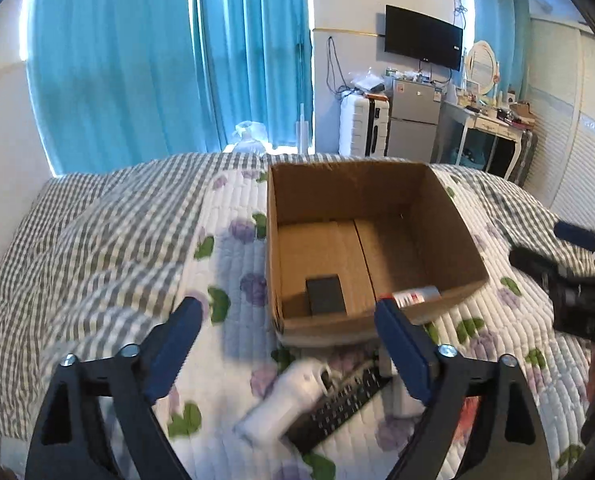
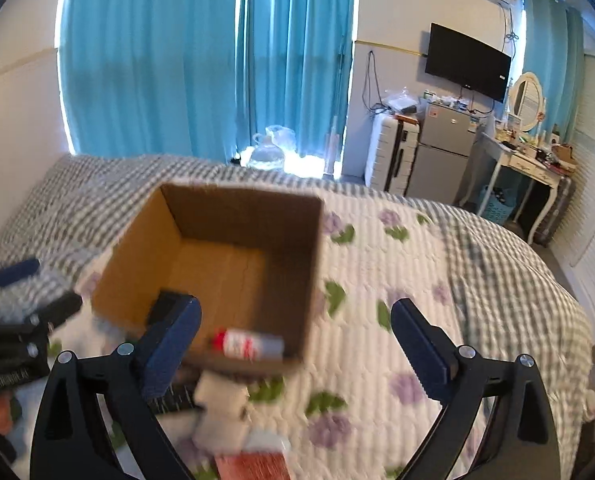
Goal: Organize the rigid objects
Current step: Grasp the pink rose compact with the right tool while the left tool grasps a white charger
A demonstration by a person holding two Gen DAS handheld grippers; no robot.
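Observation:
An open cardboard box (image 1: 377,192) stands on the bed; it also shows in the right wrist view (image 2: 241,216). Inside lie a dark flat block (image 1: 325,294) and a silver tube with a red label (image 1: 415,295), also seen from the right (image 2: 247,345). In front of the box lie a white bottle-like object (image 1: 285,400) and a black remote (image 1: 345,404). My left gripper (image 1: 289,332) is open and empty above them. My right gripper (image 2: 295,334) is open and empty over the box's near right corner, above blurred white items (image 2: 221,408) and a red object (image 2: 253,466).
The bed has a floral quilt (image 2: 377,280) and a grey checked blanket (image 1: 77,240). Blue curtains, a white suitcase (image 1: 363,124), a small fridge (image 1: 415,120), a wall TV and a dressing table (image 1: 493,128) stand beyond the bed.

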